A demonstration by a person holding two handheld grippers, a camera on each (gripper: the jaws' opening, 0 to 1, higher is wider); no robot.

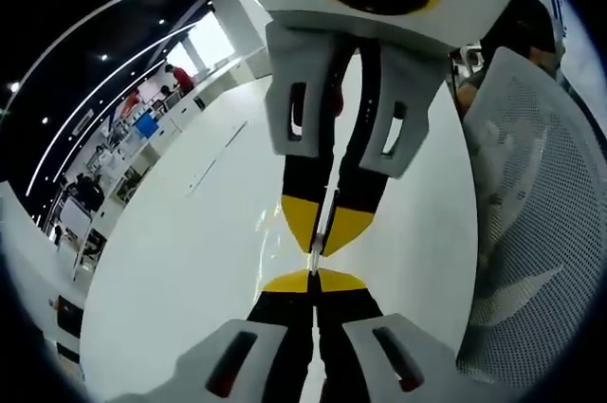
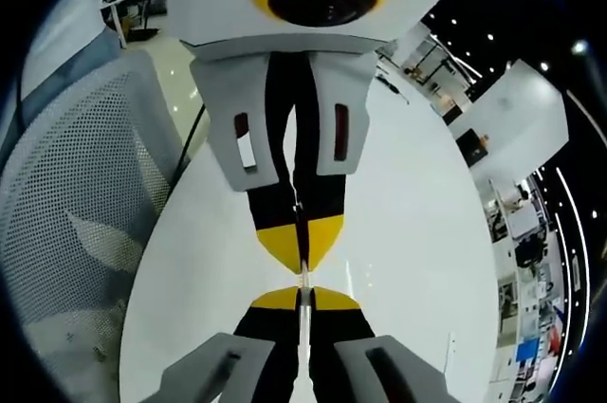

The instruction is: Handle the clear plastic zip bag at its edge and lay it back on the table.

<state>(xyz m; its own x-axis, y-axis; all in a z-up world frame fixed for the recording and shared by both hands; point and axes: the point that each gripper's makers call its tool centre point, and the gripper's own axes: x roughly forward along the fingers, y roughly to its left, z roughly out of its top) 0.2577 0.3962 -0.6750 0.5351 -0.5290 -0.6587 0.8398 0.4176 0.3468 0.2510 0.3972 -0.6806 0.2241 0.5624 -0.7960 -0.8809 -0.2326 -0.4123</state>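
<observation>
The clear plastic zip bag (image 1: 318, 253) shows edge-on as a thin pale strip stretched between the two grippers above the white table (image 1: 190, 261). At the bottom of the left gripper view, my left gripper (image 1: 314, 282) is shut on the strip, its yellow tips pressed together. My right gripper (image 1: 327, 223) comes down from the top facing it, shut on the same edge. In the right gripper view, the right gripper (image 2: 303, 301) is shut on the bag (image 2: 304, 275), and the left gripper (image 2: 302, 237) pinches it from above. The rest of the bag is too thin to make out.
A white mesh office chair (image 1: 531, 232) stands beside the table (image 2: 408, 261), and it is also in the right gripper view (image 2: 76, 204). Desks, partitions and people (image 1: 142, 119) are far off in the room behind.
</observation>
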